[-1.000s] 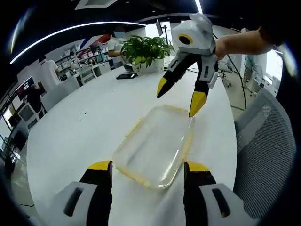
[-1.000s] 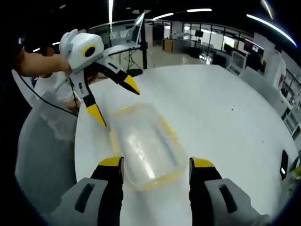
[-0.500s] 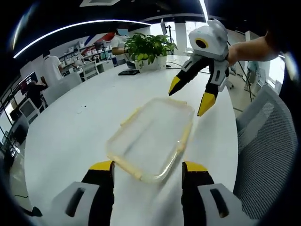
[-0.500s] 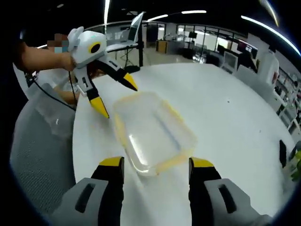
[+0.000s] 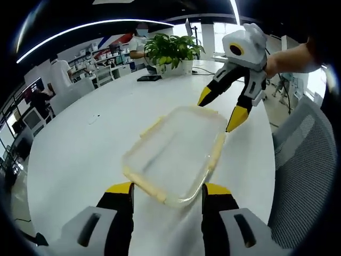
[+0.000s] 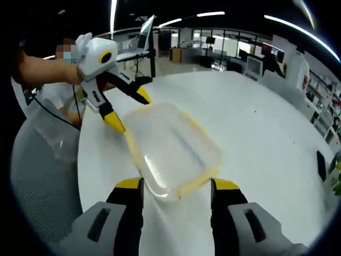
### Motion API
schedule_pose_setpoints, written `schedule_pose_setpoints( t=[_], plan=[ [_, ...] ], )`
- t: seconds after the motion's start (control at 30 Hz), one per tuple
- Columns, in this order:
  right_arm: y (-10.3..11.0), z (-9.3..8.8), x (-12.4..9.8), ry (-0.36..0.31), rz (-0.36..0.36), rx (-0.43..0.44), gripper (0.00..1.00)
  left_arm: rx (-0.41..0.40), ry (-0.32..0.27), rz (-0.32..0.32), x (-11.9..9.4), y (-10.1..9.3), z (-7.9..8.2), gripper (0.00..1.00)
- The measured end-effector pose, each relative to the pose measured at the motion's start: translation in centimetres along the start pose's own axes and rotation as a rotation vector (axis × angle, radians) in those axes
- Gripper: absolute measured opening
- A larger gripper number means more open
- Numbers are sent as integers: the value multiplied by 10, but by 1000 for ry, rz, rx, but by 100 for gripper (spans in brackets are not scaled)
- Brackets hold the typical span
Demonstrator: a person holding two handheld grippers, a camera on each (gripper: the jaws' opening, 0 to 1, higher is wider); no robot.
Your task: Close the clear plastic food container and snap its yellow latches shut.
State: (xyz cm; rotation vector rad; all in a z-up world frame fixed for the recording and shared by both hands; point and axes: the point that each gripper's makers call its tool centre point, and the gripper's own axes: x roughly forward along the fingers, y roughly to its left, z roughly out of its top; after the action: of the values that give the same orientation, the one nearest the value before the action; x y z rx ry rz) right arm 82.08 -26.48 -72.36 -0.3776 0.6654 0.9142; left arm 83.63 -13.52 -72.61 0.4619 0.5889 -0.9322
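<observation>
A clear plastic food container (image 5: 173, 152) with yellow latches along its edges lies flat on the white table (image 5: 80, 144), its lid resting on top. My left gripper (image 5: 168, 189) is open, and the container's near end sits between its yellow tips. My right gripper (image 5: 220, 108) hangs open over the far end, one tip by the far corner and one just off the right edge. In the right gripper view the container (image 6: 170, 146) reaches in between my right gripper's (image 6: 178, 185) open jaws. The left gripper (image 6: 129, 110) straddles its far left corner there.
A potted plant (image 5: 168, 53) and a dark phone (image 5: 148, 78) sit at the table's far side. A grey mesh chair (image 5: 303, 160) stands close to the table edge beside the container, also seen as the chair (image 6: 42, 154). People stand in the office background.
Both grippers have closed in on the container's two ends, so it now lies further between each pair of jaws. The jaws look slightly narrower. The container has stayed on the table.
</observation>
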Motion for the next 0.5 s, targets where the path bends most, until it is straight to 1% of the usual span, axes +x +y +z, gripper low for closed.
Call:
schedule_pose_setpoints(
  t=[0.5],
  plan=[
    [-18,13,16,20,-8,-16,47,-5,16,5,8,25,3,45]
  ],
)
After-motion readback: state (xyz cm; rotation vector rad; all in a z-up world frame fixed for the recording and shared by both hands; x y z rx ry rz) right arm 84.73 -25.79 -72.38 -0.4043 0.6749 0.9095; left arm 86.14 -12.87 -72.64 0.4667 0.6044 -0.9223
